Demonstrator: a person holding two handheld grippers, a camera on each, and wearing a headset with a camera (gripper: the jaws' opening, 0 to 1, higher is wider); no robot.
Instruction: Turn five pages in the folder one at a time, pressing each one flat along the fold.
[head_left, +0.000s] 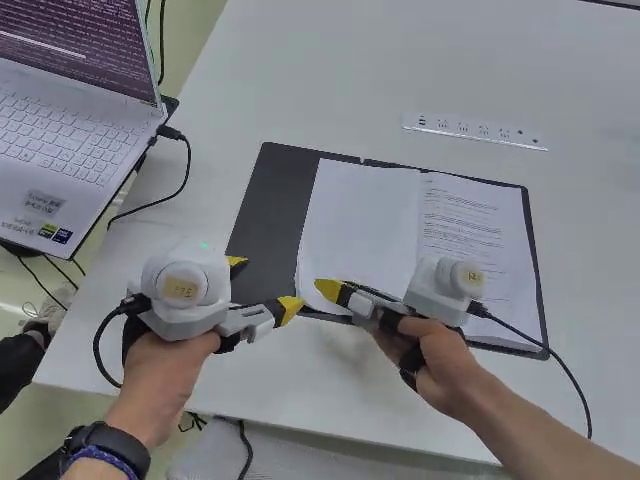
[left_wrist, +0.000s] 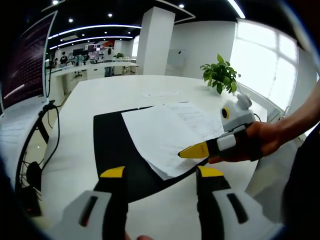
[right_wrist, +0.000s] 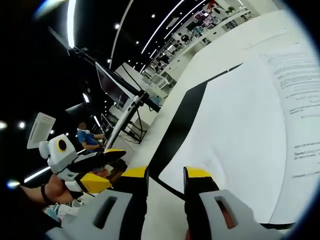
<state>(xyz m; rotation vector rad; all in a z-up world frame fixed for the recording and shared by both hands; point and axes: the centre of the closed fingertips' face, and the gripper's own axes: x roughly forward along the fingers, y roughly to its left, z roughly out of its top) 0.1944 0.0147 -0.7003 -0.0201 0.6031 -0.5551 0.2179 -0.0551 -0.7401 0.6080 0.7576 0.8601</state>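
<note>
the folder (head_left: 268, 210) lies open just ahead of both pairs of jaws. the right gripper (head_left: 330, 291), jaws nearly together, sits at the lower corner of the turned page (head_left: 360, 225), probably to press it flat; i cannot tell whether it pinches paper. the left gripper (head_left: 264, 285) hovers wide open and empty.

1 folder (head_left: 265, 210); 2 grippers (head_left: 263, 285) (head_left: 328, 290); 1 laptop (head_left: 60, 130); 1 plant (left_wrist: 220, 75)

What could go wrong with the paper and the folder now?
The right hand-held gripper sits at the lower edge of the blank page; pinching there might crease or tear it, or catch two sheets. The left hand-held gripper, jaws wide, is by a corner of the folder and could nudge it sideways.
</note>
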